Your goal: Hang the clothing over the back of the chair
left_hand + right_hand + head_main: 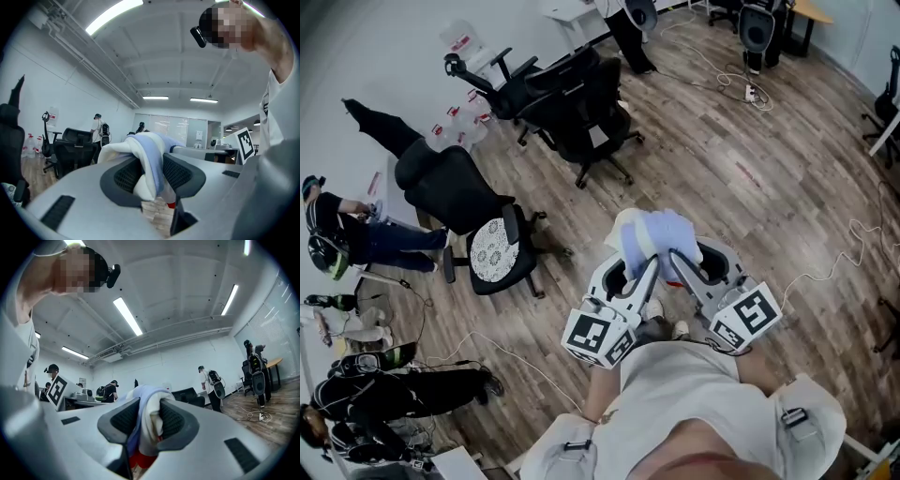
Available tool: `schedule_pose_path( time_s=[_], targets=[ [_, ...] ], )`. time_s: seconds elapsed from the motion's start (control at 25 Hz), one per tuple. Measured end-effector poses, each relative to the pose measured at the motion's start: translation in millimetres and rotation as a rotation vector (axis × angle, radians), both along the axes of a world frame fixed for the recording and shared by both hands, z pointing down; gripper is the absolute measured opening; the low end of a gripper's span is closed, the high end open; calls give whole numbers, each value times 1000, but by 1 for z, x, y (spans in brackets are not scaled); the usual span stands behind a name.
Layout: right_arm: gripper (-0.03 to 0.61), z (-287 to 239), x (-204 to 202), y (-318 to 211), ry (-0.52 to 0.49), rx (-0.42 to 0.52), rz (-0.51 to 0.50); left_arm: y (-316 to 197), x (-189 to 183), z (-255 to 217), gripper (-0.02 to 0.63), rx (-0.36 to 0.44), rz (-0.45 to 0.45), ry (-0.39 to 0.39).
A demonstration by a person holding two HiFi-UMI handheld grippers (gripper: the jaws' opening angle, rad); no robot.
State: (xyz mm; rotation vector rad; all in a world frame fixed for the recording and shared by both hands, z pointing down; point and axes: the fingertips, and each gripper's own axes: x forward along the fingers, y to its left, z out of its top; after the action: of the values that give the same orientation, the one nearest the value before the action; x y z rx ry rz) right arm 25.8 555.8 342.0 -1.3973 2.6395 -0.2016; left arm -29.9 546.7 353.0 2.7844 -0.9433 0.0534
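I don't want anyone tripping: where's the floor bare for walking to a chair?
The wood floor is bare between the black chairs up top and the cable at right. The left side is crowded: bags, a person, the lace-cushion chair.

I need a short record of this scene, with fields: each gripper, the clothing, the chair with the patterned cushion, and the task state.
left gripper: jaws shut on the clothing
right gripper: jaws shut on the same clothing
clothing: white and light blue, bunched, held up over the wooden floor
black chair: stands to the left, apart from the clothing, with a white patterned cushion on its seat
task state: clothing not yet on a chair back
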Motion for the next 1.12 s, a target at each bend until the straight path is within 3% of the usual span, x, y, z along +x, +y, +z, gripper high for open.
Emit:
schedule_pose_path(
  time_s=[0.44, 1.12],
  targets=[
    [120, 9, 6, -44, 5, -15, 0, -44, 5, 8, 158, 7, -1, -19],
    [121, 9, -13, -138, 52, -47, 57, -141, -12, 7, 157, -7, 70, -15]
  ],
)
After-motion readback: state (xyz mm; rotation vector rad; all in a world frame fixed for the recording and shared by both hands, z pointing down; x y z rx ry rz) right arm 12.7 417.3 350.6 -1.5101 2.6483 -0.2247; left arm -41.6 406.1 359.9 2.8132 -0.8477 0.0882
